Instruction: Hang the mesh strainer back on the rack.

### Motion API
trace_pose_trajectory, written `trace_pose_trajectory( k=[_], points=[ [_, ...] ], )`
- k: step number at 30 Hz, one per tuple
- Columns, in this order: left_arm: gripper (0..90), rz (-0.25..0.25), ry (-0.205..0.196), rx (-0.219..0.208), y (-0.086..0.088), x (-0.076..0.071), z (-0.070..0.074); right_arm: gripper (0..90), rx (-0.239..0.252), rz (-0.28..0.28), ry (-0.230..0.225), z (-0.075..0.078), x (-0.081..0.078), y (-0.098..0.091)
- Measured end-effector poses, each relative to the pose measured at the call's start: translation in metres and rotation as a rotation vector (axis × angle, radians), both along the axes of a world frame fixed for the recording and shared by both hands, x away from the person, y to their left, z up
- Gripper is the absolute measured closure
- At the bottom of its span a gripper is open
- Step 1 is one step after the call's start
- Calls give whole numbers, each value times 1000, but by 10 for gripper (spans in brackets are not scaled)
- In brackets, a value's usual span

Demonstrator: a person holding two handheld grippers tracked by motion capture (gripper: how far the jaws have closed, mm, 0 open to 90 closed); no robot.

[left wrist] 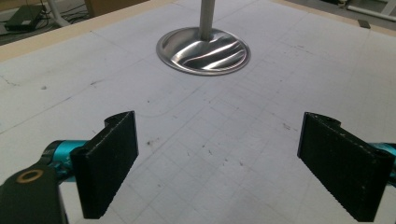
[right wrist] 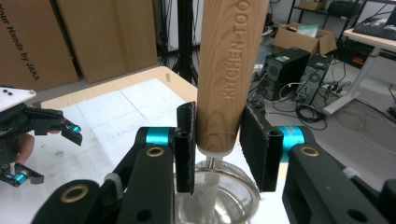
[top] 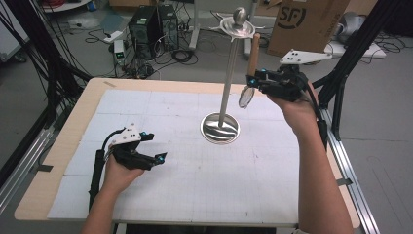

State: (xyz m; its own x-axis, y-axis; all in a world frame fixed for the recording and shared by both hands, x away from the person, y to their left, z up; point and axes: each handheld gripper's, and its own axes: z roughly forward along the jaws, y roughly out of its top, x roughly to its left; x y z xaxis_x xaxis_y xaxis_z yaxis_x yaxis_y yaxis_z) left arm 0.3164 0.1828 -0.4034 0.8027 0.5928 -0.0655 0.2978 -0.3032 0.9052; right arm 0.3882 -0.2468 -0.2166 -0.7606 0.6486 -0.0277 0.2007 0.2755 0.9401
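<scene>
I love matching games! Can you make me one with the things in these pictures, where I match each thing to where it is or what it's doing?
Things:
1. strainer
2. left gripper
3. stand
4. computer towers

Places or states:
A. on the floor behind the table
B. open, holding nothing, low over the table
C. held by its wooden handle in the right gripper
D. round shiny base on the table, tall pole going up

Right pairs: 1-C, 2-B, 3-D, 4-A
</scene>
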Motion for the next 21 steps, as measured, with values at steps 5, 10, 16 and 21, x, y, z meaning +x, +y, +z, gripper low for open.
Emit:
trace_pose_trajectory(
  k=[5,10,16,21],
  points=[
    [129,1,1,-4,0,0,0,672,-28,4,-7,0,1,7],
    [129,-1,-2,-5,0,0,1,590,-22,-5,-13,1,1,7],
    [129,0,-1,-2,0,-1,1,485,-9,-19,12,-5,-3,0],
    [129,2,0,4,-1,0,0,408,-23,-13,14,-12,-13,-9]
  ],
)
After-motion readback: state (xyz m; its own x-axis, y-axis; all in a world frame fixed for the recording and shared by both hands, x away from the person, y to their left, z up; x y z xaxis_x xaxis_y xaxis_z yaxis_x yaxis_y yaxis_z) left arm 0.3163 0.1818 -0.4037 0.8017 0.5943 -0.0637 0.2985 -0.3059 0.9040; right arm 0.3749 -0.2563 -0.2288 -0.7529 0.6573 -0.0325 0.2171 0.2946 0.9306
